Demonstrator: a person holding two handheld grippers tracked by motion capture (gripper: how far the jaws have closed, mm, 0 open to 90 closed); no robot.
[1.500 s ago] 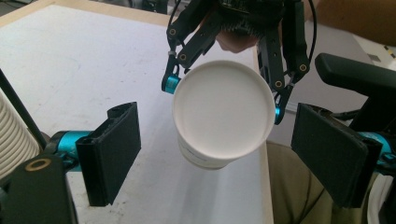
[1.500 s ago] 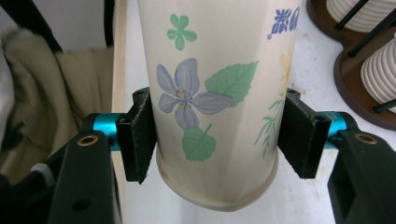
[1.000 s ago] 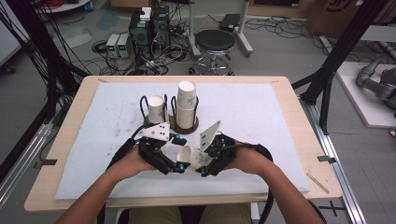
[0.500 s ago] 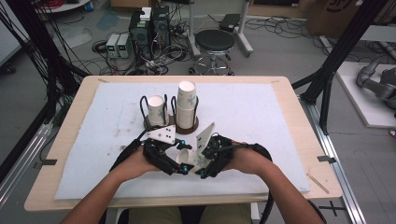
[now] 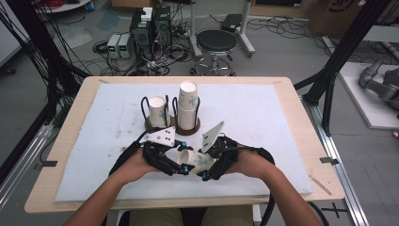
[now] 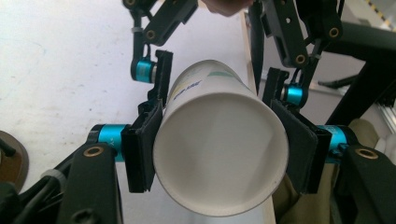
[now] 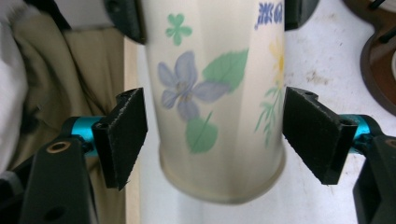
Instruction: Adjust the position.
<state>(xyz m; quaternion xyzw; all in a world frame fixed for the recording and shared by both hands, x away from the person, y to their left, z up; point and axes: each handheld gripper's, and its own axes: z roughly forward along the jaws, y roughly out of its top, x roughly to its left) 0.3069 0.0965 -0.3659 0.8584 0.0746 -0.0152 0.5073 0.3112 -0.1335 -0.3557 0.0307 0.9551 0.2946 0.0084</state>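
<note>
A paper cup (image 5: 194, 159) with printed flowers lies on its side between my two grippers, just above the white mat near the front. In the left gripper view my left gripper (image 6: 219, 154) is shut on the paper cup (image 6: 219, 163) at its open mouth, both pads pressed on the rim. The right gripper (image 6: 217, 77) sits farther along, around the narrow end. In the right gripper view my right gripper (image 7: 215, 135) is open, its pads standing close beside the cup (image 7: 210, 93) near its base. The cup's base end looks blurred there.
A brown wire cup holder (image 5: 186, 128) stands behind the grippers at mid-table, with one cup (image 5: 157, 109) in its left ring and a taller stack of cups (image 5: 188, 101) in its right ring. The white mat (image 5: 263, 122) stretches away to the right.
Both hands have drawn a little closer together and slightly toward the front, with the cup now lying between the two grippers.
</note>
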